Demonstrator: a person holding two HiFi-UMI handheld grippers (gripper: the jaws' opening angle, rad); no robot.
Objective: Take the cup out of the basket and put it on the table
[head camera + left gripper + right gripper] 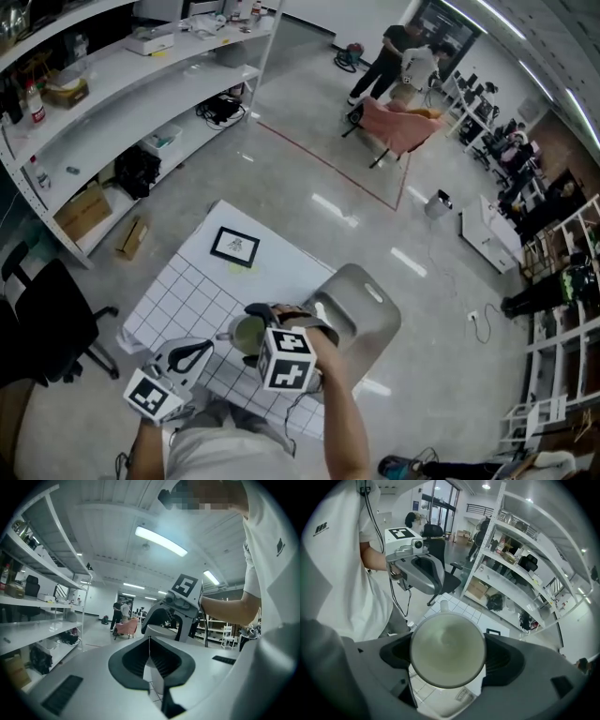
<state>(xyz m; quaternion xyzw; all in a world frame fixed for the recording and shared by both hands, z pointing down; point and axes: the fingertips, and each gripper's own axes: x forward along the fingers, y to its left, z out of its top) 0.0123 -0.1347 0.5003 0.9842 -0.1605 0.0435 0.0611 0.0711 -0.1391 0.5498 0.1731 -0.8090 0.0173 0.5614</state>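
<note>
A pale cup (447, 648) with a greenish inside sits between the jaws of my right gripper (448, 654), which is shut on its sides; the cup's handle (444, 605) points away from me. In the head view the cup (246, 333) hangs just above the near part of the grid-lined table (187, 291), held by the right gripper (251, 325). My left gripper (192, 354) is to its left, jaws shut with nothing between them (150, 653). From the left gripper view I see the cup's wall (157, 631) under the right gripper (176, 606). No basket shows.
A small black-framed picture (235, 247) lies at the table's far side. A grey chair (361, 314) stands against the table's right edge. White shelving (112, 103) runs along the left, and a black office chair (47, 319) stands at the left.
</note>
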